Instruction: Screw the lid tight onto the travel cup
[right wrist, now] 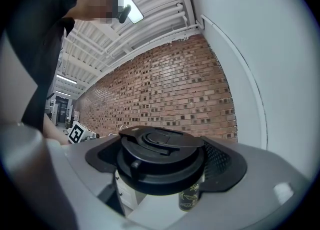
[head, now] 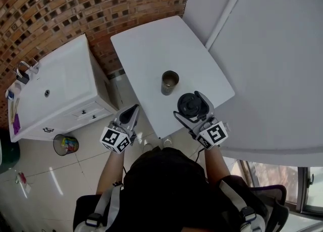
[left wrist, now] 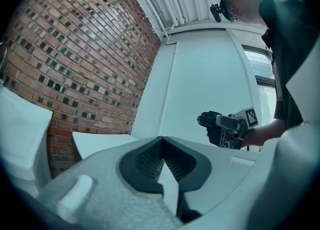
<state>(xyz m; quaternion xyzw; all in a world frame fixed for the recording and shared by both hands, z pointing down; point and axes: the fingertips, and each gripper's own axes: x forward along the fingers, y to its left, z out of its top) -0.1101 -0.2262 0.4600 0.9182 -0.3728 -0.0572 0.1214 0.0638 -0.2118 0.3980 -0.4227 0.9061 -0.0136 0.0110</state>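
Our right tool point(head: 194, 105) holds the black lid point(head: 191, 103) in wide jaws, just beside the travel cup point(head: 169, 82), which stands uncovered on the desk point(head: 151, 49). Our left tool point(head: 134, 109), closed and empty, is apart from the cup. We think the unheld cup may spin or tip, and a tilted lid may cross the thread.

No words, numbers or brand names can be read. The cubes on the left gripper point(head: 132, 111) and right gripper point(head: 194, 103) bear only black-and-white square patterns. On the table point(head: 151, 49), the travel cup point(right wrist: 190, 197) carries gold print too small to read.
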